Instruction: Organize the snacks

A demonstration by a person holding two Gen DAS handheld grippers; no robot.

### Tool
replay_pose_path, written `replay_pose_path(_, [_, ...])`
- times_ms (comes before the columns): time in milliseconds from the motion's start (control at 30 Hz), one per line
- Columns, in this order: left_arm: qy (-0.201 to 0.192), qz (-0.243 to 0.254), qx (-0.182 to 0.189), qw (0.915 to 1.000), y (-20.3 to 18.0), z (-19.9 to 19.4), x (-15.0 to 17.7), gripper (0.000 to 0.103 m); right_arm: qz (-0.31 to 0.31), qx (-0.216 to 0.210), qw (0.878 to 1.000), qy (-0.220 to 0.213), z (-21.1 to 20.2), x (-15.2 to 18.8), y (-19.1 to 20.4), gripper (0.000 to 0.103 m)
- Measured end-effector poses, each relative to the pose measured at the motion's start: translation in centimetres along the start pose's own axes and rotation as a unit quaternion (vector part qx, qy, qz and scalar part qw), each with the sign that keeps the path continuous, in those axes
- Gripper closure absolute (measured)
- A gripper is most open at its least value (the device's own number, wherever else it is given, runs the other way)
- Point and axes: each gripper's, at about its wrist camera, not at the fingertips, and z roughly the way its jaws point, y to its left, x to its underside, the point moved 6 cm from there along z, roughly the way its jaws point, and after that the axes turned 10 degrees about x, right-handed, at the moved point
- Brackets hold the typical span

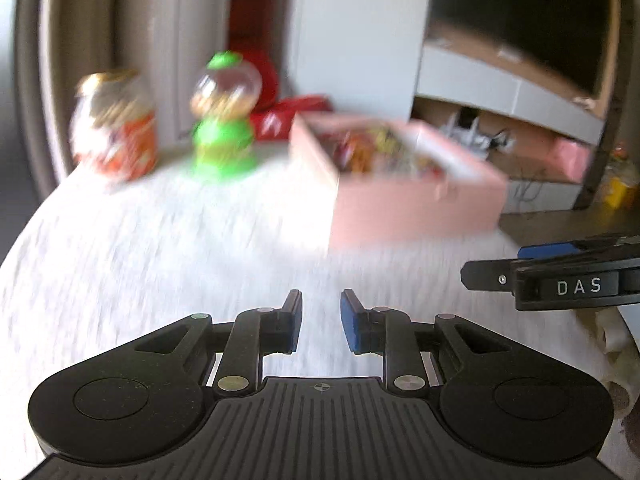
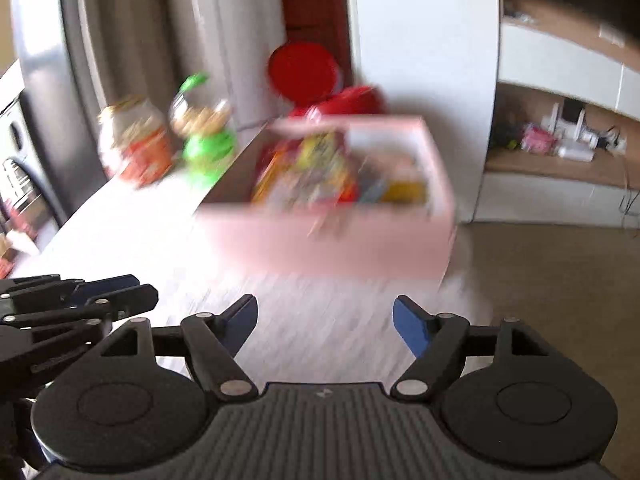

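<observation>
Pink cardboard forms the open box [image 1: 416,204] that stands on the white table [image 1: 160,248], and it is full of colourful snack packets [image 2: 316,172], which are too blurred to tell apart. To the left of the box stands a green gumball dispenser [image 1: 224,120] with a clear globe, and just beside it, further left, a jar [image 1: 116,124] with a gold lid and an orange label. Behind them, red packets [image 1: 288,116] lie near the wall. The left gripper [image 1: 320,322] hovers over the bare table in front of the box; its blue-padded fingers have a narrow gap between them and nothing is held. The right gripper [image 2: 324,322] is also above the table, close to the near wall of the box, with the fingers spread wide and nothing between them. In the left wrist view the right gripper comes in from the right edge, well apart from the box. Both views are blurred.
</observation>
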Motion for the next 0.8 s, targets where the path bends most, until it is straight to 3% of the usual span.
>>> replay_pose_path(100, [0.007,-0.004,-0.018,0.9998,-0.1,-0.2,2.0,0.077,-0.014,0.005,1.000,0.003,-0.4,3.0,1.6,0.028])
replay_pose_path(233, [0.004,-0.022,-0.006,0.9997,-0.3,0.6,1.9,0.073,-0.033,0.017,0.999,0.014,0.7,4.4,2.6,0.024])
replay_pose_path(467, [0.006,-0.006,-0.020,0.9998,-1.3,1.1,2.0,0.068,0.003,0.080,0.997,0.024,1.5,4.8,1.1,0.000])
replay_pose_path(800, [0.006,0.007,-0.034,0.9994,-1.7,1.1,2.2,0.068,0.003,0.075,0.997,-0.013,0.8,5.8,0.5,0.000])
